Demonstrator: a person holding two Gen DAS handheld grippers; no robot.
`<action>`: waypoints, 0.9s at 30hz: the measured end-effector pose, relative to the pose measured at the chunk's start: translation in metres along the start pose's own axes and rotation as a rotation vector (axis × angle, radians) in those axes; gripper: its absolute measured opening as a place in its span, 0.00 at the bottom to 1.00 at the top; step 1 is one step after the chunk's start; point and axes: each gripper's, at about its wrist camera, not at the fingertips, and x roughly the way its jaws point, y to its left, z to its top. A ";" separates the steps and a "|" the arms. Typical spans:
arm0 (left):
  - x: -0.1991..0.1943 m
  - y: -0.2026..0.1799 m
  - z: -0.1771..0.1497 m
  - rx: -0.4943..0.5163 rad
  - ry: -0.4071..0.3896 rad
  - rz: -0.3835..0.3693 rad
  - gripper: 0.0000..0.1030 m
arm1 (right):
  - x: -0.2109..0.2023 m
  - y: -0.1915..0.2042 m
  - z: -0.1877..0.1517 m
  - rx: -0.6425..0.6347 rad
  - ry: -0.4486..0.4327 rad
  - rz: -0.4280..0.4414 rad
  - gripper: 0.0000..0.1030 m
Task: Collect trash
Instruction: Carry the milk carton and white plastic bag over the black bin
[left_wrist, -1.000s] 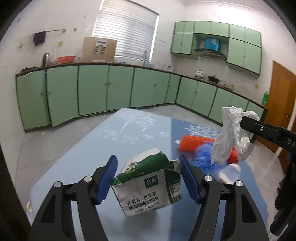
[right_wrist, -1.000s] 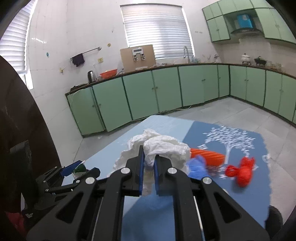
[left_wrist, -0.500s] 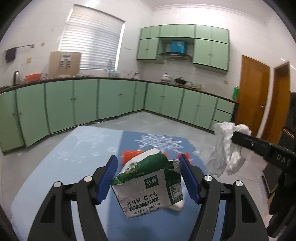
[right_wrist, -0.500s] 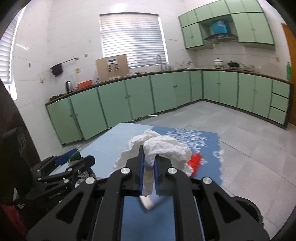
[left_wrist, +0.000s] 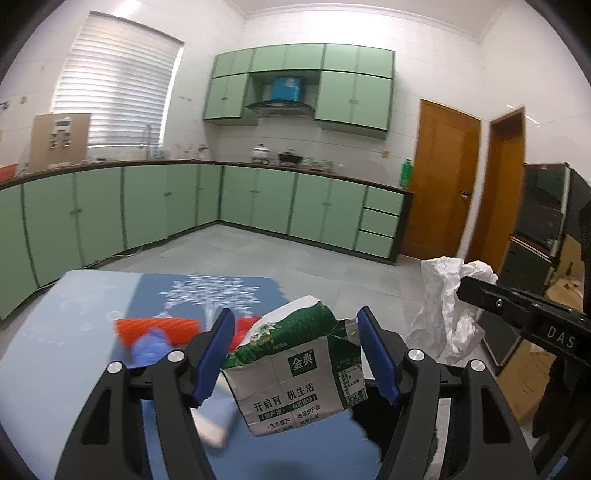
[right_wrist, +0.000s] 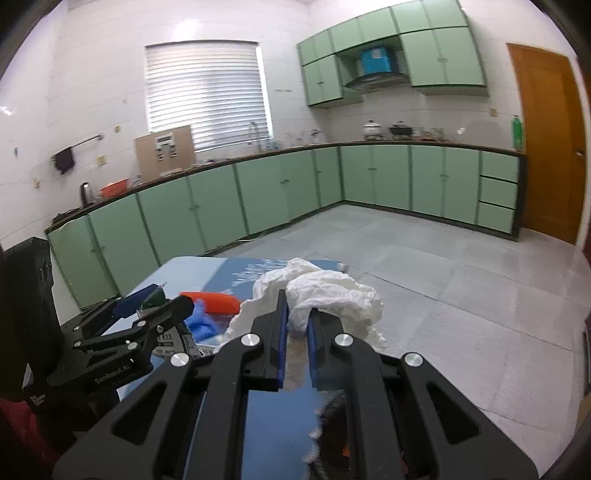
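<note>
Left claw (left_wrist: 295, 354): jaws spread wide, blue pads pressed on both sides of a crumpled green-and-white carton (left_wrist: 295, 373), which is gripped upright between them, torn top tilted away from the camera.

Right claw (right_wrist: 295, 325): jaws nearly together, pinching a wad of white tissue (right_wrist: 325, 291) that bulges out over and beyond the tips. In the left view the same wad hangs off to the right of the carton, over the floor.

Below and ahead of both claws: blue table (left_wrist: 55, 369) with a white tree print. On it, just beyond the left claw's left pad, an orange wrapper (left_wrist: 155, 326) with a blue crumpled bag (left_wrist: 151, 347) touching its near side; both blurred.

Room: grey tiled floor (right_wrist: 424, 251), green cabinets (right_wrist: 221, 206) along two walls, blinds (right_wrist: 207, 92) on the window, brown doors (left_wrist: 439, 177) to the right.

Dark opening under the right claw's tips; cannot tell what it is.
</note>
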 end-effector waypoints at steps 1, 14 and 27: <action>0.004 -0.006 0.000 0.002 0.002 -0.012 0.65 | -0.002 -0.008 -0.003 0.012 0.004 -0.011 0.08; 0.061 -0.079 -0.014 0.039 0.050 -0.140 0.65 | -0.008 -0.085 -0.042 0.113 0.063 -0.128 0.08; 0.119 -0.107 -0.042 0.064 0.134 -0.152 0.65 | 0.028 -0.126 -0.077 0.167 0.148 -0.196 0.08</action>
